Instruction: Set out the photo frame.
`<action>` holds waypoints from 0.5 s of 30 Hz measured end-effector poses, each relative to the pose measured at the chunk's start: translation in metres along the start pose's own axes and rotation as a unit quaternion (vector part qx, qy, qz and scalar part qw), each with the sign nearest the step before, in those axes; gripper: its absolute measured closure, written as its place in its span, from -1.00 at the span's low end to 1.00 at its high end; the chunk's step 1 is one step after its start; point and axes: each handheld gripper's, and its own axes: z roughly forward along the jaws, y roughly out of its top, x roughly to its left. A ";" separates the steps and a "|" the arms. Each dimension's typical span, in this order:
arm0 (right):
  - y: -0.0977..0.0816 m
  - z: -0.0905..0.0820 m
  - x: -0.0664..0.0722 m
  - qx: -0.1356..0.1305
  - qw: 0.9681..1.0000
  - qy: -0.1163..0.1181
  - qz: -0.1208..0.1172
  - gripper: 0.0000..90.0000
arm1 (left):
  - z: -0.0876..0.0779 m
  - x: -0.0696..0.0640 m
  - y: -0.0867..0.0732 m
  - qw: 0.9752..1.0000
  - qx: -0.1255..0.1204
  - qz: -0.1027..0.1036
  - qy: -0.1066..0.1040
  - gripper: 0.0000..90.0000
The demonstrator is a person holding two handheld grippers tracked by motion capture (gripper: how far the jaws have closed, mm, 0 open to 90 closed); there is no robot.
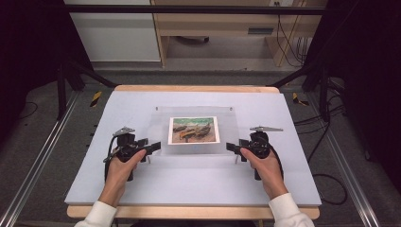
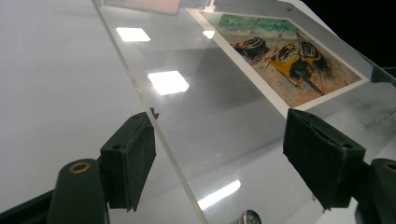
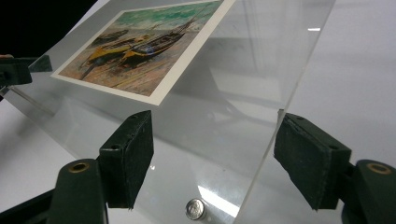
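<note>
Pale mat (image 1: 189, 184) over a wooden table, dark floor and a shelf unit up top. Looking at a clear acrylic frame (image 1: 161, 127) lying mid-mat, dead centre of the high view, with a boat print (image 1: 194, 130) sandwiched inside. Got the left gripper (image 1: 153, 146) parked at its lower-left corner and the right gripper (image 1: 230, 147) at the lower-right, one hand on each.

Spread wide on both sides, straddling the frame's edges with nothing pinched yet. Could be brushing the edge with one pad on the left, but can't really call it from the left gripper view.

Tips for the grab, just my read:
- Close both sides at the same pace so nothing skews.
- Keep the pads on bare acrylic near the edge, off the print area.
- Steer clear of that metal stud (image 3: 195, 208) at the bottom of the right gripper view.
- Squeeze gently, then lift both ends together and level. Probably slips easily, being slick plastic.
</note>
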 end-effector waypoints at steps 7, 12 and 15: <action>0.003 0.001 -0.002 -0.006 1.000 -0.005 -0.004 -0.33 | 0.003 -0.001 0.001 1.000 -0.006 0.007 0.001 -0.44; 0.001 -0.002 0.001 -0.008 1.000 -0.010 -0.014 -0.33 | 0.000 -0.003 0.001 1.000 -0.006 0.017 0.006 -0.44; 0.000 -0.003 0.002 -0.011 1.000 -0.010 -0.017 -0.31 | -0.001 -0.004 0.000 1.000 -0.008 0.020 0.007 -0.43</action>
